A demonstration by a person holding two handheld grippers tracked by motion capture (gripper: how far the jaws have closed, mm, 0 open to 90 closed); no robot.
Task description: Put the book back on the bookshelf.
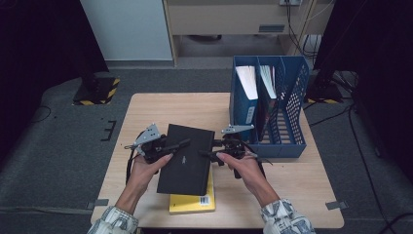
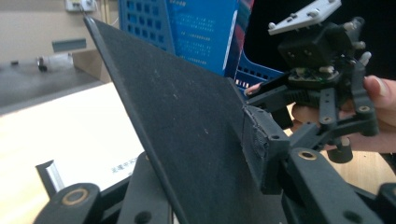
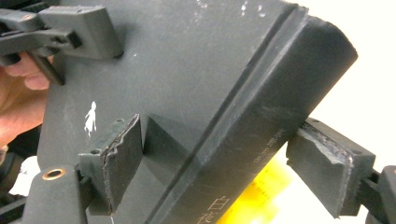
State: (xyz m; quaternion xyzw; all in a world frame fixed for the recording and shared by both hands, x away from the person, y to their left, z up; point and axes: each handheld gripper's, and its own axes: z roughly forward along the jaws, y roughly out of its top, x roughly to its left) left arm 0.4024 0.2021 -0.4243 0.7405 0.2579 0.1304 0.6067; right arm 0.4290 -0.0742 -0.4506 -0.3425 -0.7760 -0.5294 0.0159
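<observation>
A black hardcover book (image 1: 187, 156) is held tilted above the table between both grippers. My left gripper (image 1: 182, 145) clamps its left cover edge; in the left gripper view the thin cover (image 2: 187, 116) runs between my jaws (image 2: 205, 177), with one pad (image 2: 261, 144) pressed on it. My right gripper (image 1: 207, 153) grips the spine side; in the right gripper view its jaws (image 3: 222, 165) straddle the thick spine (image 3: 261, 107). Under the black book lies a yellow book (image 1: 192, 202), also glimpsed below the spine (image 3: 266, 182).
A blue slotted file holder (image 1: 292, 141) stands at the table's right back with a blue folder (image 1: 246, 105) and other books upright in it. Bare wooden tabletop (image 1: 160, 107) lies behind and left of the books. Carpeted floor surrounds the table.
</observation>
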